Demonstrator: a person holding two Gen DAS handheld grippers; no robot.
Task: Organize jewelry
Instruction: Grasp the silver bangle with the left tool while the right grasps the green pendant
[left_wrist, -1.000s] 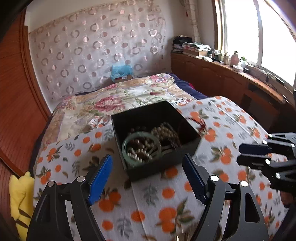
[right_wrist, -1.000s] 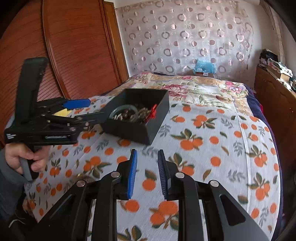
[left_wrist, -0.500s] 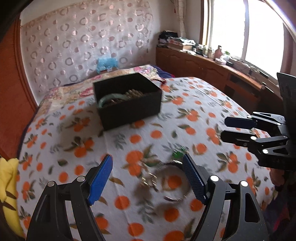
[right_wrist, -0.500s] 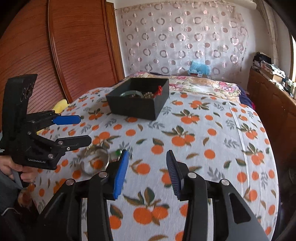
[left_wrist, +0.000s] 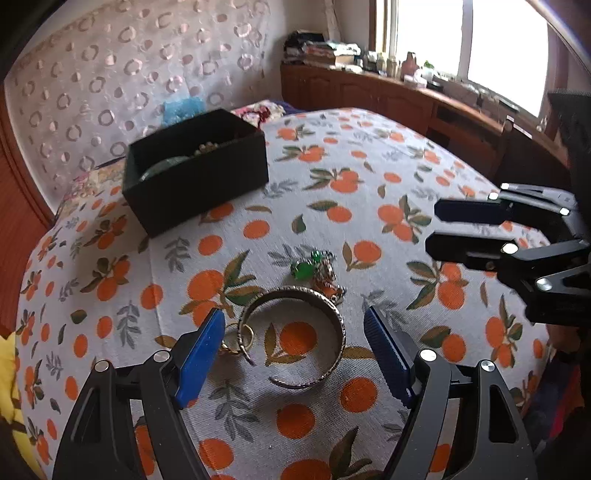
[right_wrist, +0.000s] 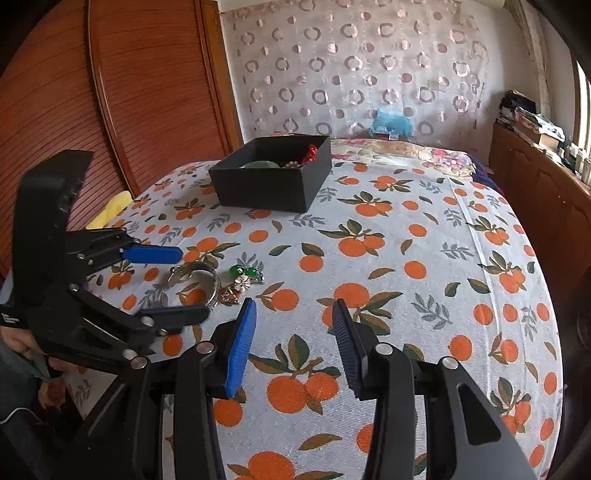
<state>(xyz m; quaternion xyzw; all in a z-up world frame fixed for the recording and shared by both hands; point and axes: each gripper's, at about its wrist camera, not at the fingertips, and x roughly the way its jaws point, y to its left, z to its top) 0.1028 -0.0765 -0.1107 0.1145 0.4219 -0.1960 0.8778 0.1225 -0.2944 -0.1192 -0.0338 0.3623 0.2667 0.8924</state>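
Observation:
A silver cuff bangle lies on the orange-print cloth, with small rings at its left and green-stone pieces just beyond it. My left gripper is open, its blue pads either side of the bangle, low over it. The black jewelry box with beads and a green bangle inside stands farther back. In the right wrist view the bangle and green pieces lie at the left by the left gripper. My right gripper is open and empty, over bare cloth.
The cloth covers a bed. A wooden sliding door is at the left, a wooden sideboard with clutter at the right under the window. A yellow cloth lies at the bed's left edge.
Both grippers have drawn back from the box toward the near end of the bed. My left gripper has come down around the bangle. My right gripper has opened wider.

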